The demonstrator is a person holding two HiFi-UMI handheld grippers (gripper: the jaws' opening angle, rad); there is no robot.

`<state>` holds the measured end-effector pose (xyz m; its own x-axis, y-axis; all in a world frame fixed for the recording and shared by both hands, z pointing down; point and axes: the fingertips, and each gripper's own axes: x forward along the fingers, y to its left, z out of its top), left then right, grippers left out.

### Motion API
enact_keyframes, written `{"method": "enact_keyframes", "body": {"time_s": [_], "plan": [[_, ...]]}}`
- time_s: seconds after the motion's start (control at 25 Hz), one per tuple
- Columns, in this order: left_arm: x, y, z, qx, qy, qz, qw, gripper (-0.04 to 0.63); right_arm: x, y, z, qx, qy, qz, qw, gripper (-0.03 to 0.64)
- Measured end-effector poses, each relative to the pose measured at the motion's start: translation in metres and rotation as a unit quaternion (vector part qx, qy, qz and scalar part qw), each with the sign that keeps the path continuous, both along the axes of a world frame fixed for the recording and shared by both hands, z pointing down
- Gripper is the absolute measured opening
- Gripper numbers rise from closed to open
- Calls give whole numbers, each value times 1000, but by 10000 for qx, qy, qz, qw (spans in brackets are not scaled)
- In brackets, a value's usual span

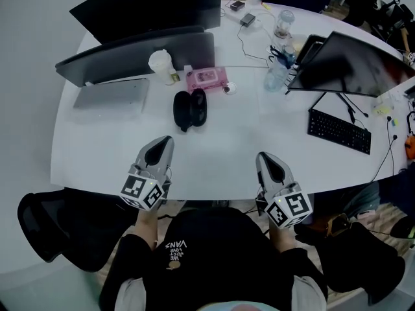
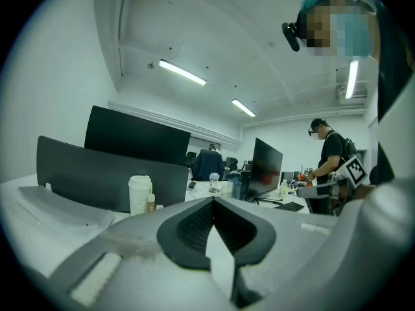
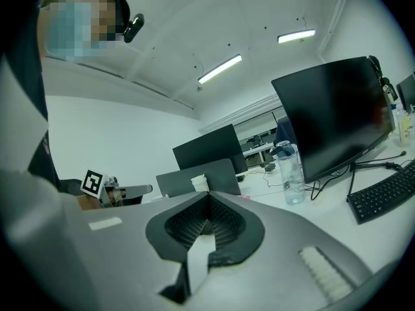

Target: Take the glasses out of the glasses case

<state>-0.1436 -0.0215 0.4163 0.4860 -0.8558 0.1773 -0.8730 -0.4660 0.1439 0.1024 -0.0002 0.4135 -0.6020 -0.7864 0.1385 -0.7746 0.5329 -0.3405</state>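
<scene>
The black glasses case lies on the white tabletop, well apart from both tools. It is at 1 o'clock from the left tool and at 10 o'clock from the right tool. Each tool is pressed together and empty, near the tabletop's front edge. A good reach probably spreads the jaws before arrival, with one tool steadying the shell and the other lifting the glasses. Whether the case lies open, I cannot tell.

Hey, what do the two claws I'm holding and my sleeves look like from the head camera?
The left claw and right claw are matching grey, teardrop-shaped shells with black ribbed pads inside. Each carries a cube at its rear, white with black square markers. No cables show. The sleeves are black.
</scene>
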Motion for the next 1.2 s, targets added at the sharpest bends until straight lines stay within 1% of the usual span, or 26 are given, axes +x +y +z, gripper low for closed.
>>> {"method": "enact_keyframes", "body": {"time_s": [0.12, 0.32, 0.6, 1.0, 1.2], "plan": [[-6, -13, -1, -47, 39, 2, 10000, 2, -5, -7, 1, -9, 4, 32, 10000, 0], [-10, -32, 1, -239, 76, 37, 9997, 2, -9, -19, 1, -14, 19, 103, 9999, 0], [-10, -53, 7, -418, 92, 190, 9989, 2, -16, -36, 0, -40, 6, 153, 9999, 0], [-10, -82, 15, -608, 115, 318, 9976, 2, -23, -55, 5, -102, -2, 215, 9997, 0], [-9, -98, 17, -637, 119, 391, 9971, 2, -23, -62, 11, -160, -4, 271, 9995, 0]]}}
